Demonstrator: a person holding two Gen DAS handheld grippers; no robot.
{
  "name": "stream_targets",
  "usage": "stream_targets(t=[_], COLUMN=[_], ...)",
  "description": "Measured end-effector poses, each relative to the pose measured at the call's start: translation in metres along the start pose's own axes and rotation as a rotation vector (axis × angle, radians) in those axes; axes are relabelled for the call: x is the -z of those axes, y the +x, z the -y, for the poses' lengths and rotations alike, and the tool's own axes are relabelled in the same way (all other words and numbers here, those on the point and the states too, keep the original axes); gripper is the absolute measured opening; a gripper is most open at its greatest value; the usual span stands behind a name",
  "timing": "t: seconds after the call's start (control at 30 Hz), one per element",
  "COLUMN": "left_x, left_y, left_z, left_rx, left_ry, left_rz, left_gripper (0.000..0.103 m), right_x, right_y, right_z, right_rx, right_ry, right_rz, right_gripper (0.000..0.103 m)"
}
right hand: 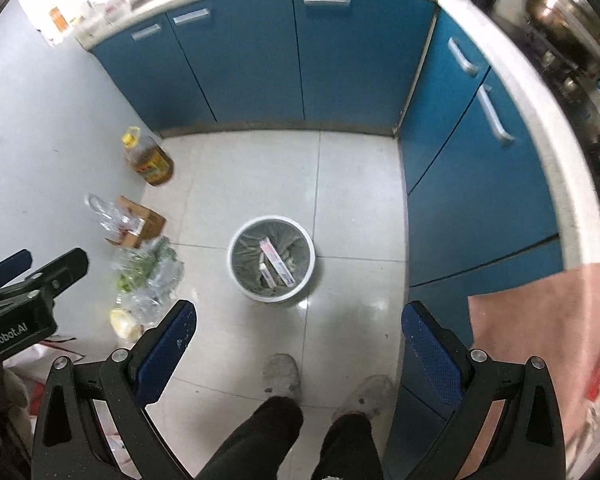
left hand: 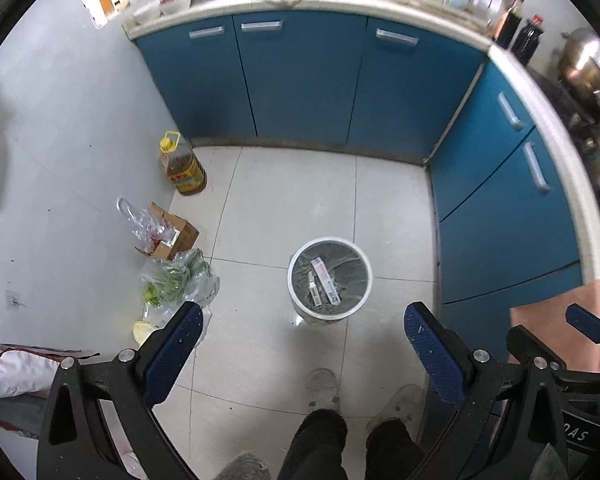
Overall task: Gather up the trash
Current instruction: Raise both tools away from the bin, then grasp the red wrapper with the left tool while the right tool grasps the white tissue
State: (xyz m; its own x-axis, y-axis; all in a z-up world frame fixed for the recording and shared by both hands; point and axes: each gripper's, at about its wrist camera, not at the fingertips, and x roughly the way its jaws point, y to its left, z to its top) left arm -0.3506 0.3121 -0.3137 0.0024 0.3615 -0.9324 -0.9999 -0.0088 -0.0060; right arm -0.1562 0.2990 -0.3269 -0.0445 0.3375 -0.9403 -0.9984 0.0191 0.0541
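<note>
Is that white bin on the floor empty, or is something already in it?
Not empty. The white bin stands upright with a grey liner, and a few small cartons lie inside on the bottom. Most of its space is unfilled.

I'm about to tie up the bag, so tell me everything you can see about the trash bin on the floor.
The trash bin is a round white bucket standing upright on the pale tiled floor, clear of the blue cabinets. A wrinkled grey liner is folded over its rim. Inside lie two small flat cartons with some crumpled scraps. No lid shows. Neither gripper touches it.
</note>
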Motion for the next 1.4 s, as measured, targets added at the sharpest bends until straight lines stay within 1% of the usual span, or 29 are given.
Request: stream_targets(t=[0.1, 0.2, 0.4, 0.57, 0.63, 0.7, 0.8, 0.87, 0.9, 0.97, 1.0, 1.03, 1.1, 1.13, 1.17, 1.23, 1.27, 1.33, 1.4], left_x=[0.004, 0.01, 0.018, 0.018, 0.014, 0.013, 0.003, -0.005, -0.006, -0.008, -0.007, -0.004, 0.0, 0.006, 0.009, 0.026, 0.033, 0.052, 0.063], left_y=[-0.031, -0.052, -0.089, -0.113, -0.124, -0.135, -0.147, -0.152, -0.153, -0.151, -0.15, -0.146, -0.139, -0.133, -0.13, -0.113, -0.11, -0.092, -0.081], left_z=[0.002, 0.004, 0.012, 0.027, 0.04, 0.054, 0.089, 0.123, 0.136, 0.184, 0.2, 0.232, 0.274, 0.302, 0.326, 0.377, 0.394, 0.435, 0.459], left_rx=[0.025, 0.02, 0.04, 0.0, -0.014, -0.019, -0.021, 0.006, 0.021, 0.059, 0.076, 0.104, 0.131, 0.145, 0.152, 0.171, 0.17, 0.168, 0.161], left_ry=[-0.006, 0.012, 0.038, 0.04, 0.05, 0.061, 0.099, 0.134, 0.154, 0.223, 0.249, 0.297, 0.362, 0.408, 0.445, 0.534, 0.56, 0.639, 0.68], left_rz=[0.008, 0.019, 0.042, 0.058, 0.089, 0.12, 0.166, 0.18, 0.182, 0.168, 0.158, 0.134, 0.096, 0.07, 0.049, -0.009, -0.024, -0.072, -0.103], left_gripper=[0.103, 0.103, 0.103, 0.103, 0.103, 0.103, 0.103, 0.103, 0.103, 0.103, 0.103, 0.103, 0.103, 0.103, 0.103, 0.103, 0.103, 0.103, 0.103], right_x=[0.006, 0.013, 0.024, 0.029, 0.03, 0.032, 0.037, 0.043, 0.049, 0.063, 0.069, 0.08, 0.101, 0.116, 0.124, 0.16, 0.178, 0.207, 0.242], right_y=[-0.037, -0.071, -0.116, -0.136, -0.143, -0.155, -0.175, -0.188, -0.196, -0.208, -0.212, -0.216, -0.219, -0.219, -0.219, -0.218, -0.217, -0.214, -0.208], right_z=[-0.002, 0.001, 0.01, 0.02, 0.032, 0.052, 0.096, 0.128, 0.148, 0.19, 0.209, 0.232, 0.275, 0.299, 0.32, 0.368, 0.388, 0.428, 0.466], right_rx=[-0.012, -0.025, -0.04, -0.08, -0.103, -0.134, -0.135, -0.115, -0.101, -0.06, -0.039, -0.014, 0.033, 0.065, 0.086, 0.152, 0.18, 0.244, 0.302], right_ry=[0.011, 0.03, 0.055, 0.086, 0.114, 0.169, 0.267, 0.333, 0.377, 0.461, 0.5, 0.551, 0.635, 0.685, 0.726, 0.844, 0.897, 0.992, 1.081], right_rz=[0.028, 0.055, 0.096, 0.133, 0.155, 0.191, 0.258, 0.291, 0.308, 0.325, 0.325, 0.323, 0.304, 0.291, 0.283, 0.248, 0.235, 0.2, 0.161], right_gripper=[0.103, 0.103, 0.103, 0.103, 0.103, 0.103, 0.103, 0.103, 0.103, 0.103, 0.103, 0.103, 0.103, 0.103, 0.103, 0.103, 0.103, 0.103, 0.103])
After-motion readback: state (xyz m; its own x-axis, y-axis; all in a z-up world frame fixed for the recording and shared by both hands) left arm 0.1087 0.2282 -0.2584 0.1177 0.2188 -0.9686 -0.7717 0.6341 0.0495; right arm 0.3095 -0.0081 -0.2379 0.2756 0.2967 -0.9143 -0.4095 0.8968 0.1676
